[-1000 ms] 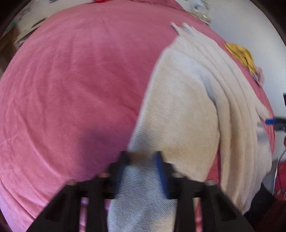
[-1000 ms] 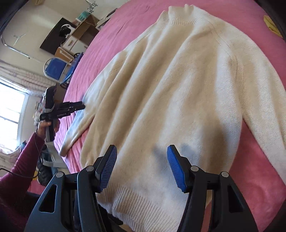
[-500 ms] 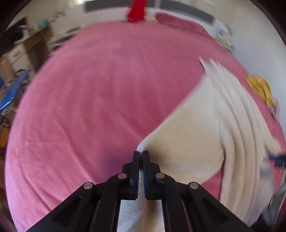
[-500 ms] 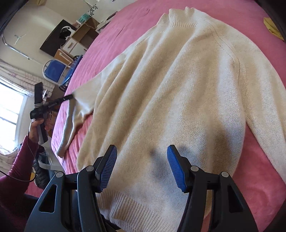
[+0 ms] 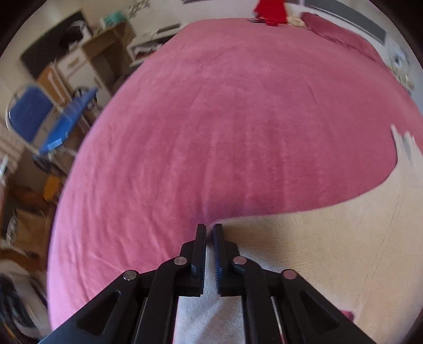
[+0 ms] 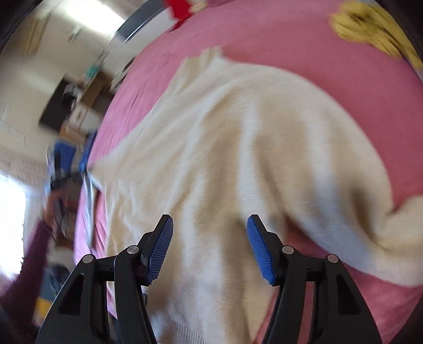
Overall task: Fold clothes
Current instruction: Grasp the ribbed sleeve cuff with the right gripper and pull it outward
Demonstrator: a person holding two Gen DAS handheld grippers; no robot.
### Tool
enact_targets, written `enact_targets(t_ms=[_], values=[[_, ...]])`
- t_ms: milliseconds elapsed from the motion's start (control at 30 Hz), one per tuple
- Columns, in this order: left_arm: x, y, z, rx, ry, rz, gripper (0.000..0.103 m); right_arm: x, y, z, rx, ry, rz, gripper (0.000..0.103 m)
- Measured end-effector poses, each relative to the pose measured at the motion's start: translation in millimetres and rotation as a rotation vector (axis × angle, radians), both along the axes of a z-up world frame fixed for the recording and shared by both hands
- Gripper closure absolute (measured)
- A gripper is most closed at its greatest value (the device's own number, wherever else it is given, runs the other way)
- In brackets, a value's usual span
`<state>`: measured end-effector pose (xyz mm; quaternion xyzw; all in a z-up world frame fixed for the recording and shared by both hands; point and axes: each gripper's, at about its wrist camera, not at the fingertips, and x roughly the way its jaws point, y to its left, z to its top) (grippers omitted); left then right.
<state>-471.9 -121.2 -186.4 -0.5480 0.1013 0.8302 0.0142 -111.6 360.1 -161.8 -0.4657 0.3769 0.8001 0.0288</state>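
A cream knitted sweater [image 6: 238, 148] lies on a pink bed cover [image 6: 330, 79], collar at the far end. My left gripper [image 5: 210, 230] is shut on the sweater's left sleeve [image 5: 304, 238], which stretches away to the right above the bed. In the right wrist view the left gripper [image 6: 86, 169] shows at the sweater's left edge, blurred. My right gripper [image 6: 210, 225] is open and empty, above the sweater's lower body, near the hem.
A yellow cloth [image 6: 370, 29] lies on the bed at the far right. A red item [image 5: 269, 10] sits at the head of the bed. Beside the bed's left side stand a blue chair [image 5: 29, 111], cabinets [image 5: 79, 71] and clutter.
My left gripper closed on the sleeve and has lifted and pulled it. The right gripper has swung, tilting its view, and stays open. The sweater has bunched up.
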Motion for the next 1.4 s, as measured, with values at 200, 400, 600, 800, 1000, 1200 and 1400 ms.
enact_targets(t_ms=[200,400,600,800,1000,1200,1400], values=[[33.4,-71.4,4.8,0.144,-0.034,0.147,0.090,115.2,125.9,7.4,-0.123,0.027,-0.414,0.037],[106.3,-90.0,43.6,0.257,0.024,0.135,0.087,212.4,183.0,5.9,-0.086,-0.089,-0.547,0.035],[180.4,-50.6,63.3,0.375,-0.005,0.060,0.085,263.0,237.4,-6.9,0.092,-0.251,-0.594,0.027],[248.9,8.3,65.1,0.425,-0.072,0.012,0.084,258.6,270.2,-45.7,0.077,-0.296,-0.515,0.026],[286.9,72.9,63.5,0.423,-0.110,-0.087,0.084,233.4,253.6,-58.4,0.140,-0.317,-0.346,0.051],[300.5,129.1,69.0,0.429,-0.120,-0.201,0.083,201.0,221.3,-49.5,0.455,-0.447,-0.152,0.094],[301.0,157.3,83.5,0.468,-0.088,-0.277,0.083,172.3,195.6,-5.0,1.029,-0.577,0.034,0.095]])
